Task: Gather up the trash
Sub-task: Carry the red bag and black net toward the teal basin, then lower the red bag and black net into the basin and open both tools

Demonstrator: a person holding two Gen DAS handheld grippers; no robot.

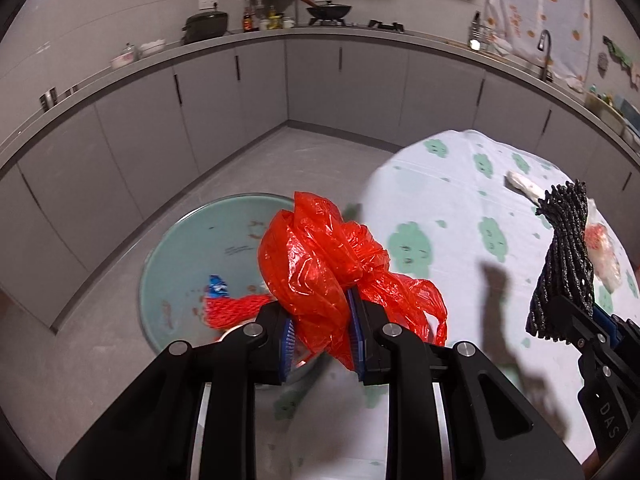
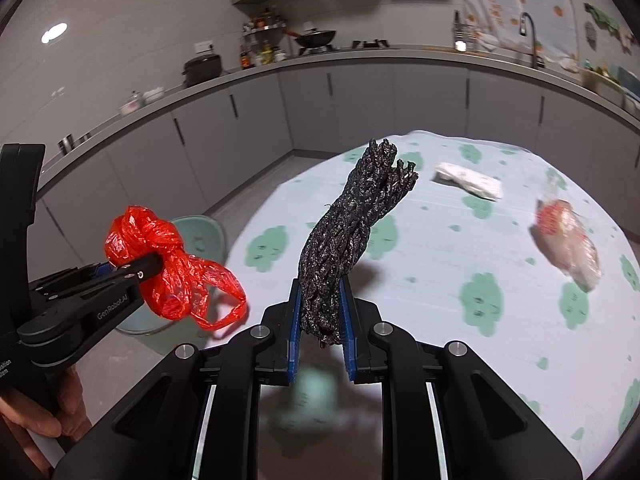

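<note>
My left gripper [image 1: 320, 320] is shut on a crumpled red plastic bag [image 1: 320, 256], held above the near rim of a pale green bin [image 1: 192, 248] on the floor. In the bin lie a red net and a blue wrapper. In the right wrist view the same red plastic bag [image 2: 160, 260] hangs from the left gripper [image 2: 154, 262] in front of the bin [image 2: 200, 236]. My right gripper [image 2: 322, 312] is shut on a twisted black mesh bundle [image 2: 352, 224], lifted over the table's left edge. The black mesh bundle [image 1: 564, 264] also shows at the right of the left wrist view.
A round table with a white cloth and green flower prints [image 2: 460, 248] holds a white crumpled wrapper [image 2: 468, 180] and a clear bag with red print [image 2: 568, 240]. Grey kitchen cabinets [image 1: 200, 100] ring the floor. A hand [image 2: 36, 412] grips the left tool.
</note>
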